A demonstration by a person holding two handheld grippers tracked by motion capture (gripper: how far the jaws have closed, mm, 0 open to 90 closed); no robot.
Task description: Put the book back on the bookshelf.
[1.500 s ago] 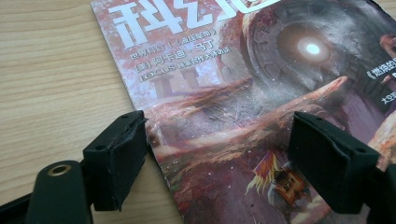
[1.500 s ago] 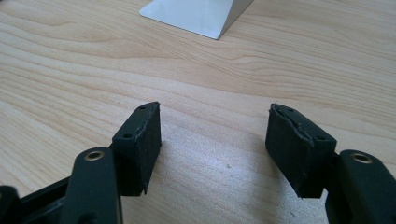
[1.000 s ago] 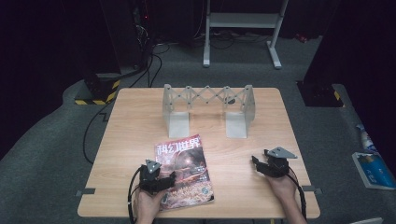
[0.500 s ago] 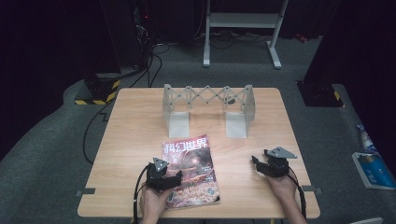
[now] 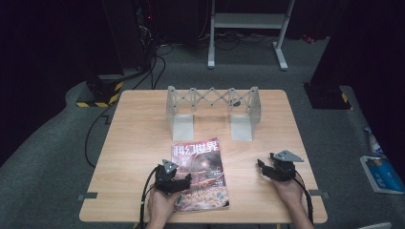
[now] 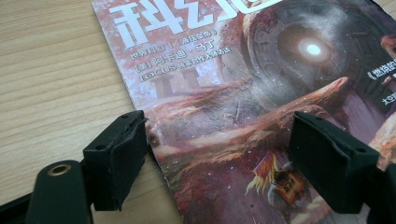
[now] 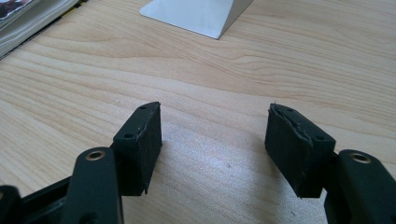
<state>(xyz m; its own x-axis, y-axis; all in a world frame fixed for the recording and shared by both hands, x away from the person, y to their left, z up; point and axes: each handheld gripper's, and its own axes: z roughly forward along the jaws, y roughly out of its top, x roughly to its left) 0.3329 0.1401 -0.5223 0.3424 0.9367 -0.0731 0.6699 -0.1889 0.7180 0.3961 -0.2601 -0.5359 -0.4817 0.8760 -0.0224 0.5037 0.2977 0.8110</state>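
Sliding rightward with the left gripper (image 5: 175, 180) since the earlier frame, magazine (image 5: 203, 174) lying on the desk (image 5: 138, 129), long axis running away; fingers (image 6: 119, 156) spreading wide, straddling its near-left edge, gripping nothing; right gripper (image 5: 267, 170) idling open, farther off

High view: fixed above the near side, facing forward and down on the whole table (image 5: 133, 143). Left gripper view: close, low over the magazine (image 6: 243, 107). Right gripper view: close over bare wood; shares the magazine's edge
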